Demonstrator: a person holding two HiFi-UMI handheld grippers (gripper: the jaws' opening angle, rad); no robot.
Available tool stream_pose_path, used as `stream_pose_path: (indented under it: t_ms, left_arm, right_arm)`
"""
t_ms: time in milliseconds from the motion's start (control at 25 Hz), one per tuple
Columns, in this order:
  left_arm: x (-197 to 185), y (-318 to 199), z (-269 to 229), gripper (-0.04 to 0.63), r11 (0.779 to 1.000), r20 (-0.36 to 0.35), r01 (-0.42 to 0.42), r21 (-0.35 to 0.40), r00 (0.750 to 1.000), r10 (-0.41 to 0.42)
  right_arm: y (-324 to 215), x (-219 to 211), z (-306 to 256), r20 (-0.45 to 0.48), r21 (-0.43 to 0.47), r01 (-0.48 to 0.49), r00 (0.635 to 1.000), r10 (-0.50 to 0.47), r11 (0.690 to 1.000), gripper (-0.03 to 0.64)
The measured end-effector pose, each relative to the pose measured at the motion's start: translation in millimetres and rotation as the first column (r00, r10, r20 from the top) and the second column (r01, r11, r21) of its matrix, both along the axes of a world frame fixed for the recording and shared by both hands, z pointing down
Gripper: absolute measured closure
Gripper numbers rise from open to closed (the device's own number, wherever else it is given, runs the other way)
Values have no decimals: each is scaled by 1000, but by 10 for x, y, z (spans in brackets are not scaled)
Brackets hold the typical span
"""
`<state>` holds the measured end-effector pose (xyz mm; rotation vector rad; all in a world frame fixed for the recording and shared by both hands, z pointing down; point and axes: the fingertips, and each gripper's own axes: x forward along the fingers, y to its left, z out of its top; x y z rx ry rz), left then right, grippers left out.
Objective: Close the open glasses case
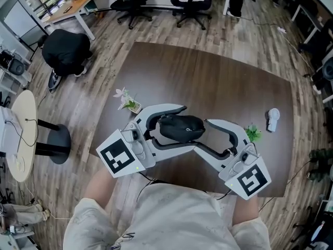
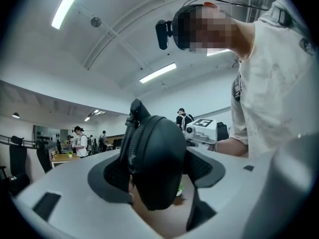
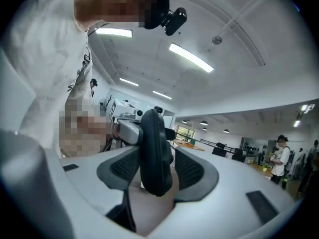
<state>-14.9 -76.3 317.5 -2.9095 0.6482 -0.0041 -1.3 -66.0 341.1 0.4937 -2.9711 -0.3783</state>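
A black zip-up glasses case (image 1: 182, 126) hangs above the dark wooden table (image 1: 208, 72), held between both grippers. My left gripper (image 1: 167, 130) comes in from the left and its jaws close around the case's left part. In the left gripper view the case (image 2: 159, 166) fills the gap between the pads (image 2: 112, 176) and its zipper seam faces the camera. My right gripper (image 1: 204, 135) comes in from the right onto the other end. In the right gripper view the case (image 3: 155, 151) stands edge-on between the pads (image 3: 189, 171). The lid looks down against the base.
A small potted flower (image 1: 127, 102) stands on the table just left of the grippers. A green sprig (image 1: 253, 133) and a white object (image 1: 273, 120) lie to the right. On the floor are a black bag (image 1: 65, 50), office chairs (image 1: 192, 1) and a round side table (image 1: 23, 134).
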Motion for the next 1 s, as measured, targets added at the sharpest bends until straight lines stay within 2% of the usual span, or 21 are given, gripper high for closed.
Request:
stream_pose_path:
  t_ms: [80, 160, 200, 280, 360, 400, 480, 560, 640, 840, 1000]
  left_arm:
    - [-15, 2, 26, 276, 999, 56, 20, 39, 998, -22]
    - [-25, 8, 93, 279, 983, 196, 65, 172, 976, -99]
    - [-9, 26, 104, 279, 962, 259, 72, 265, 955, -143]
    - [41, 84, 74, 279, 914, 308, 58, 402, 931, -195]
    - [59, 114, 59, 279, 890, 316, 51, 453, 924, -214]
    - [58, 111, 66, 279, 878, 324, 52, 475, 918, -230]
    - [54, 91, 104, 279, 838, 363, 45, 544, 888, -283]
    - [62, 88, 153, 279, 790, 408, 16, 612, 850, -333]
    - [68, 96, 187, 279, 758, 433, -12, 652, 826, -359]
    - [40, 90, 268, 281, 718, 463, -47, 694, 793, -395]
    - [21, 74, 396, 281, 677, 504, -103, 729, 750, -428]
  right_arm:
    - [60, 1, 24, -10, -79, 60, 998, -61, 995, 433]
    - [139, 76, -76, 58, -167, 161, 986, -153, 973, 442]
    - [182, 119, -192, 122, -190, 221, 972, -201, 956, 458]
    - [264, 171, -436, 243, -204, 324, 931, -273, 924, 516]
    - [277, 168, -554, 302, -216, 371, 905, -300, 903, 557]
    - [241, 157, -548, 307, -230, 374, 904, -298, 898, 563]
    - [126, 136, -468, 297, -267, 367, 911, -287, 891, 566]
    - [65, 121, -413, 318, -319, 397, 900, -297, 861, 558]
    - [58, 101, -398, 354, -366, 448, 877, -323, 815, 548]
    - [75, -39, -231, 324, -439, 490, 868, -376, 753, 478]
    - [97, -124, -68, 260, -473, 473, 881, -396, 743, 457]
